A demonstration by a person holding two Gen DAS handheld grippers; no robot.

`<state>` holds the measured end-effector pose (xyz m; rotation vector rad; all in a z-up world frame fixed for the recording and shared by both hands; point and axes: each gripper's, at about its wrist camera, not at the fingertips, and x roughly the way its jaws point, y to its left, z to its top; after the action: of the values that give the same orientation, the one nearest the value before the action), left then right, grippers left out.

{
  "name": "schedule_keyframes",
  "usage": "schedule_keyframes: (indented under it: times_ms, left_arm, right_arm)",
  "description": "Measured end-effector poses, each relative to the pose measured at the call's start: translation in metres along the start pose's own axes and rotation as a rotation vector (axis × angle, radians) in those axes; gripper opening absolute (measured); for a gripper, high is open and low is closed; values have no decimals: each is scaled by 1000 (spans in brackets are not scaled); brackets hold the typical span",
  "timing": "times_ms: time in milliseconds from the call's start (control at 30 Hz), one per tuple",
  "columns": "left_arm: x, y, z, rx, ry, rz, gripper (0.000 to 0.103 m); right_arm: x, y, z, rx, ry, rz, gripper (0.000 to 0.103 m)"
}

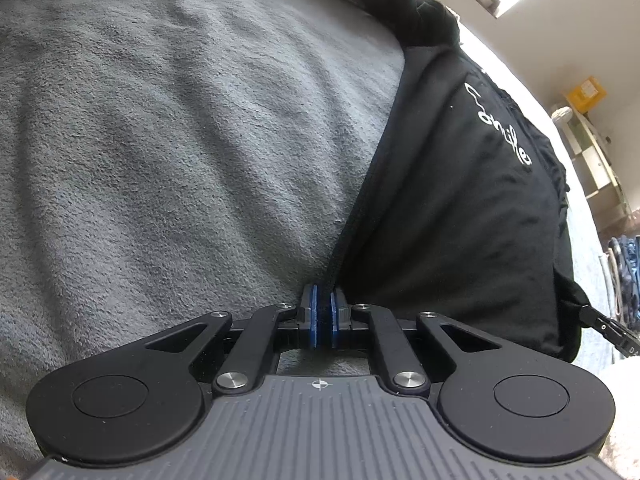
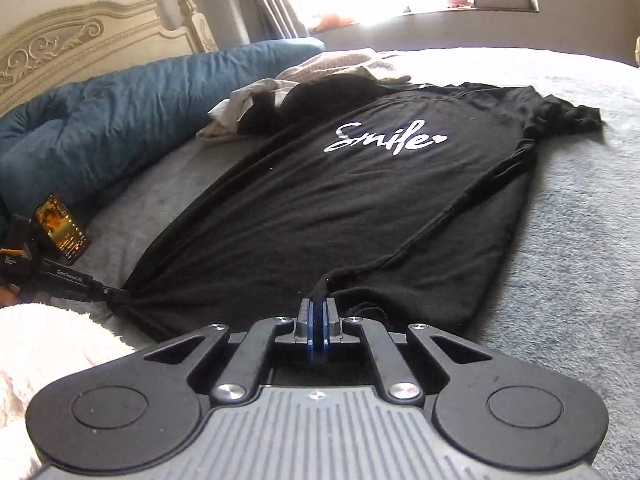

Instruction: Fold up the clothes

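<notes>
A black T-shirt (image 2: 344, 200) with white "Smile" lettering lies flat on a grey blanket (image 2: 580, 200), collar end away from me. My right gripper (image 2: 319, 304) is shut on the shirt's bottom hem, near its middle. My left gripper (image 1: 323, 300) is shut on the hem's left corner; the shirt (image 1: 460, 200) stretches away to its right. The left gripper also shows in the right wrist view (image 2: 116, 294), pinching that corner. The right gripper's tip shows in the left wrist view (image 1: 592, 316) at the shirt's other side.
A blue duvet (image 2: 120, 96) lies along the left by the carved headboard (image 2: 80, 44). A lit phone (image 2: 60, 226) rests on the blanket beside it. A pile of black and beige clothes (image 2: 304, 92) sits beyond the shirt's collar. Shelves (image 1: 596, 152) stand past the bed's edge.
</notes>
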<state>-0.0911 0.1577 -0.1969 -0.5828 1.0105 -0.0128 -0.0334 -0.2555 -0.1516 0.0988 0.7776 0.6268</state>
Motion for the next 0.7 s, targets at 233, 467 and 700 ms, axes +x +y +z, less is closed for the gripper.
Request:
schedule_keyframes:
  times_ms: [233,467,700]
  left_arm:
    - [-6,0,-2,9,-6,0,7]
    - [-7,-3,-4,15,-9,-15,6]
    - [-8,-2,-3,27,-9,-13,6]
  right_arm:
    - [-75,-26,-14,164,-217,-121,4]
    - [-116,-102,-111,741,-262,-254,4]
    - [-108,-131,-148,1068,-330,-154,7]
